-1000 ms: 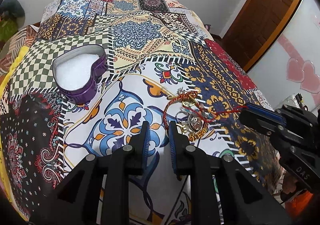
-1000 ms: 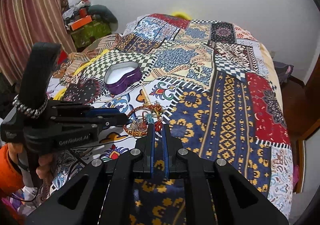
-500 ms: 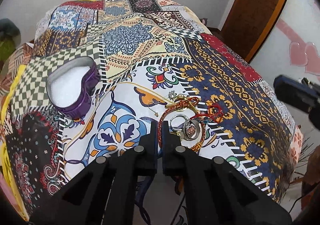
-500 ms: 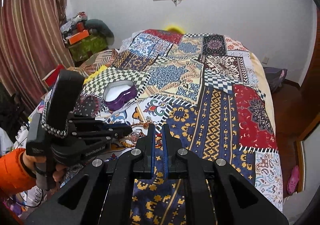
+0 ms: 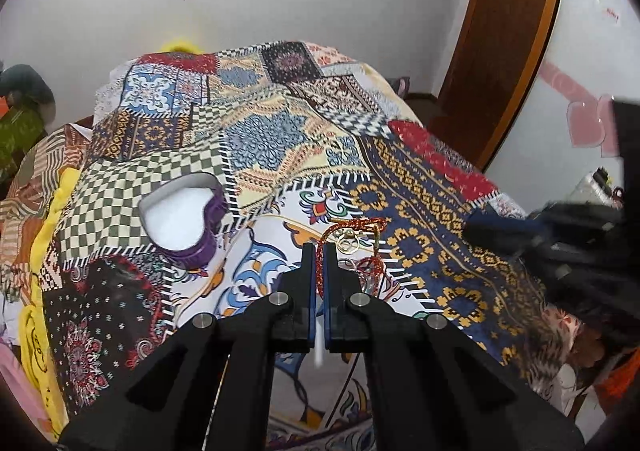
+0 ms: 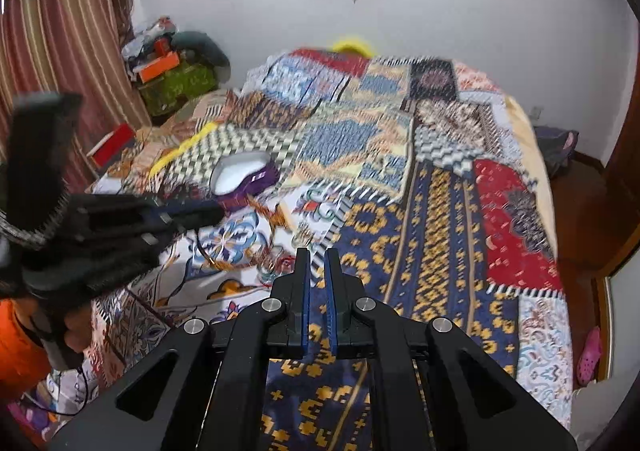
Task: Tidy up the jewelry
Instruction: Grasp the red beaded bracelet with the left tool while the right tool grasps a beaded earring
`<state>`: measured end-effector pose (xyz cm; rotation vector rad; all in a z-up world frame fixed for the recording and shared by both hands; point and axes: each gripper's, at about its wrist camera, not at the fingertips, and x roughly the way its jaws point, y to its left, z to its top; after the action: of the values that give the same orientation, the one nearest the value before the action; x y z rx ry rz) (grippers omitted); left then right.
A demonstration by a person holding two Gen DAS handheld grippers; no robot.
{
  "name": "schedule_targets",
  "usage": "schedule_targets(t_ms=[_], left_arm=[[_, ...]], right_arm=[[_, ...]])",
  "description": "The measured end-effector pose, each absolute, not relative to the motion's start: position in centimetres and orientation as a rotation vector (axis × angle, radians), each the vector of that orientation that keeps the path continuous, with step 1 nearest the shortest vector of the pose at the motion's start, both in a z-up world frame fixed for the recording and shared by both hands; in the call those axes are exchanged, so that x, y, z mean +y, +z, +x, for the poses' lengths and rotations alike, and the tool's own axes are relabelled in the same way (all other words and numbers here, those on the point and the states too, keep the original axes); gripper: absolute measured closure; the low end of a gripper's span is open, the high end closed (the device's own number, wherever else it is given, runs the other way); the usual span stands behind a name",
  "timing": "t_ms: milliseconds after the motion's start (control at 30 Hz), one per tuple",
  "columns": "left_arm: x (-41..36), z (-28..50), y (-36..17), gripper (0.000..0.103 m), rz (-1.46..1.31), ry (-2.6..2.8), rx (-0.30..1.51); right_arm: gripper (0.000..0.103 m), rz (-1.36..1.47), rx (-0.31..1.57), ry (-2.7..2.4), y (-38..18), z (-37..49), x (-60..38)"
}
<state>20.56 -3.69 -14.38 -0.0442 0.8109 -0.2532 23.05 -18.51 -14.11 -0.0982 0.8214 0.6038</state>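
Left claw [image 5: 319,251] has its jaws pressed together on a red beaded bracelet [image 5: 320,263], whose loop runs up between the blue pads and trails back to the small heap of jewelry [image 5: 360,251] on the patchwork bedspread [image 5: 280,139]. Its jaws have just been closing, with the bracelet strand between them. Right claw [image 6: 317,263] is pressed nearly together with nothing seen between its pads, hanging over the blue-and-gold patch just beside the heap.

The step in hand looks like lifting one piece free of the tangle. Next, the bracelet probably has to travel left to the purple heart-shaped box [image 5: 184,219], which sits open on the checked patch, well apart from the heap, its white lining bare. That move calls for a clean lift, so that the gold ring [image 5: 347,243] and the other pieces are not dragged along.

Both claws slant downward toward the bed. In the right wrist view, a hand [image 6: 74,335] in an orange sleeve [image 6: 16,347] grips the left tool's handle.
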Motion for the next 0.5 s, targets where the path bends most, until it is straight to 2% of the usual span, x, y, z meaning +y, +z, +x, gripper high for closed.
schedule_targets(t_ms=[67, 100, 133, 500], left_arm=[[-3.1, 20.3, -14.1, 0.102, -0.059, -0.254, 0.807], [-2.9, 20.2, -14.0, 0.102, -0.062, -0.252, 0.807], [-2.7, 20.0, -14.0, 0.102, -0.065, -0.249, 0.805], [-0.3, 19.1, -15.7, 0.102, -0.109, -0.216, 0.835]], right_arm=[[0.083, -0.112, 0.86, 0.621, -14.8, 23.4, -17.8], [0.073, -0.12, 0.869, 0.626, -15.1, 23.4, -17.5], [0.069, -0.128, 0.871, 0.631, -15.3, 23.4, -17.2], [0.07, -0.321, 0.96, 0.624, -18.9, 25.3, -13.9]])
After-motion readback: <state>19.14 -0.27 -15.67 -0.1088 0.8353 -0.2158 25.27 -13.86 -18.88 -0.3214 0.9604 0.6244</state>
